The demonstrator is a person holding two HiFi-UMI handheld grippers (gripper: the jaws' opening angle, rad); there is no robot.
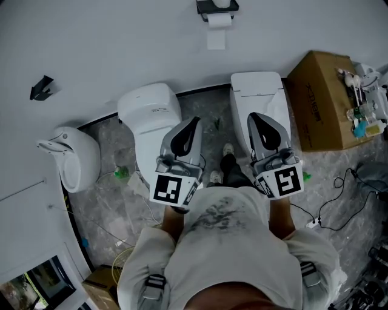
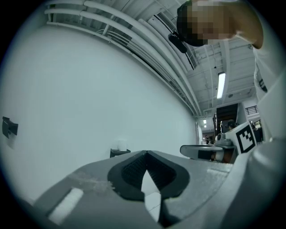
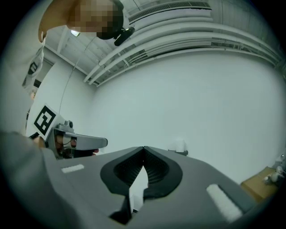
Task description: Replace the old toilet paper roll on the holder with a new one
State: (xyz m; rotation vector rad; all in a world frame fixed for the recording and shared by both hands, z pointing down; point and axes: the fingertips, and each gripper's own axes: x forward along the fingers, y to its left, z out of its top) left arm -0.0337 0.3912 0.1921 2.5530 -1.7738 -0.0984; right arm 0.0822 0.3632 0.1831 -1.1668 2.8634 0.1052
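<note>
A black toilet paper holder (image 1: 217,7) is fixed high on the white wall. A white roll (image 1: 219,20) hangs in it with a sheet trailing down, and another roll (image 1: 222,2) stands on top. Both gripper views show the holder (image 2: 119,152) (image 3: 179,152) small and far ahead. My left gripper (image 1: 194,121) and right gripper (image 1: 251,117) are held side by side in front of my chest, pointing level at the wall. Each is shut with nothing in it, as seen at the left gripper (image 2: 146,153) and the right gripper (image 3: 144,148).
Two white toilets (image 1: 150,112) (image 1: 257,100) stand on the floor against the wall below the grippers. A urinal (image 1: 74,156) lies at the left. A cardboard box (image 1: 321,100) with small items on it stands at the right, and cables (image 1: 330,209) run over the marble floor.
</note>
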